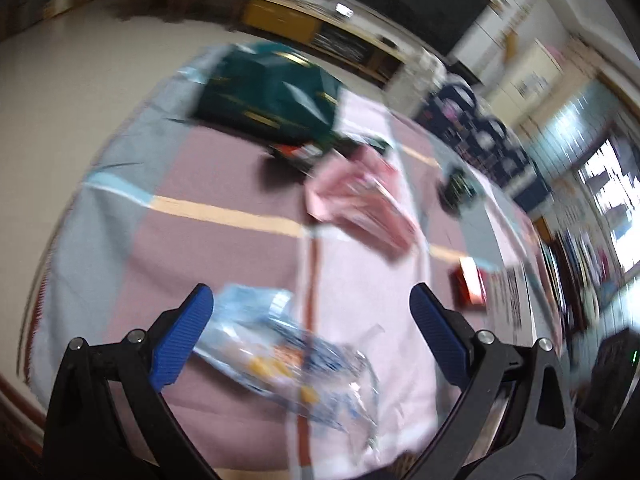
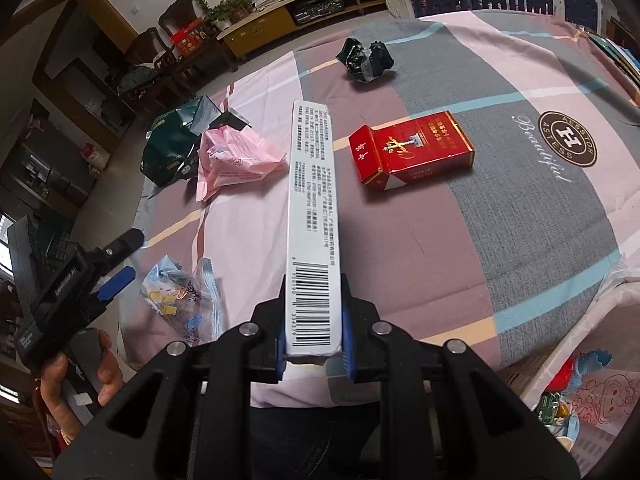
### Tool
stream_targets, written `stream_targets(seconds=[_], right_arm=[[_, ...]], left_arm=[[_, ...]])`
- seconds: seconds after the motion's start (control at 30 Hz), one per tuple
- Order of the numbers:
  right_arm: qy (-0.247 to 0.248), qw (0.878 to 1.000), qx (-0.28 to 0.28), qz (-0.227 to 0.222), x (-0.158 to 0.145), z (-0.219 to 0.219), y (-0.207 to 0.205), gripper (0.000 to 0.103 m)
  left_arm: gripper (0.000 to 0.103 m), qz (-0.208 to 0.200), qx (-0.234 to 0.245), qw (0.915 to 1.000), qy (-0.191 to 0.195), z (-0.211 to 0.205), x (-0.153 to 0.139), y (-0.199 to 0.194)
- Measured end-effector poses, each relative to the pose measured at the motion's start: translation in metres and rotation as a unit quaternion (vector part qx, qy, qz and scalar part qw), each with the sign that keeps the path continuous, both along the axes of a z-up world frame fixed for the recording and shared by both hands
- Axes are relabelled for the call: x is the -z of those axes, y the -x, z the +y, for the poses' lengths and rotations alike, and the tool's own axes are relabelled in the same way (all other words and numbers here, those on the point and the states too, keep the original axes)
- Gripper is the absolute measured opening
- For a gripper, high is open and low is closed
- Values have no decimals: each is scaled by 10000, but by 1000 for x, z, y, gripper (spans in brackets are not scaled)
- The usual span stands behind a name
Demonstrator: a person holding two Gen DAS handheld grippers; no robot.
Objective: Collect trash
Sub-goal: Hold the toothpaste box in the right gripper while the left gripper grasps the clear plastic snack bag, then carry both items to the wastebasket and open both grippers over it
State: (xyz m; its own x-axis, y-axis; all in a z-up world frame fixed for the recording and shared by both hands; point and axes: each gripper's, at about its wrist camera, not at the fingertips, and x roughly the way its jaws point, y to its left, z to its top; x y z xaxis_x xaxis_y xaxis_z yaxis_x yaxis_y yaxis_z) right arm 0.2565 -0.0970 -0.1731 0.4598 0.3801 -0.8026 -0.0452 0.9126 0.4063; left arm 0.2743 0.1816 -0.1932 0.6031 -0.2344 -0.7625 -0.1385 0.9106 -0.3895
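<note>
1. Your right gripper (image 2: 313, 354) is clamped on one end of a long white barcode box (image 2: 312, 216), which juts far forward over the patchwork tablecloth (image 2: 440, 240).
2. Your left gripper (image 1: 312, 332) is spread wide and empty above the clear blue snack wrapper (image 1: 288, 360).
3. Risk: held only at its end, the box could pivot or slip if you swing it.
4. It looks stiff, slim and undamaged.

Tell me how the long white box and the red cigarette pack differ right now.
The long white box is slim, white with black print and a barcode; the red cigarette pack is short, broad and red. The white box is clamped in the right gripper above the cloth; the red pack lies flat on the tablecloth, its lid open. Both are cardboard packaging.
</note>
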Motion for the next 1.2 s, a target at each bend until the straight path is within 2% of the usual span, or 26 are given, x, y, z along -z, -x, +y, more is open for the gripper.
stream_targets(seconds=[0.07,0.13,0.2,0.3,0.4,0.43,0.47,0.5,0.57,0.6,0.8,0.97,1.07,1.2], right_arm=[[-20,10000,20,-22,-2,-4,1,22],[-25,10000,40,-42,-3,-7,2,22],[-55,10000,64,-53,-3,-12,4,22],[-136,9999,96,-42,-3,-19,6,22],[-104,9999,95,-93,-4,-24,9,22],[-87,9999,101,-106,-4,-25,10,22],[-89,9998,115,-117,-5,-27,11,22],[-101,9998,128,-125,-5,-29,11,22],[-121,9997,169,-146,-7,-32,13,22],[-128,9996,184,-161,-9,-34,14,22],[-97,9986,323,-417,-32,-57,28,22],[165,9954,657,-681,-56,-107,58,22],[458,9929,871,-667,-64,-143,81,22],[814,9902,1062,-394,-53,-182,114,22]], left_arm=[[98,193,337,9987,-340,-21,5,-2],[98,326,414,9963,-686,-33,9,-2],[98,361,357,9956,-794,-36,11,1],[98,515,22,9933,-1038,-33,16,8],[96,515,271,9909,-1212,-38,19,9],[85,501,367,9895,-1308,-43,20,9],[68,533,454,9878,-1392,-48,23,9],[58,593,494,9866,-1437,-51,25,8],[23,563,593,9879,-1320,-53,28,8],[15,497,637,9884,-1286,-53,26,10],[11,-205,434,9920,-1167,-46,2,24],[11,-505,378,9909,-1186,-61,-27,42],[11,-768,681,9902,-946,-97,-51,62],[11,-1121,1401,9796,-904,-165,-87,88]])
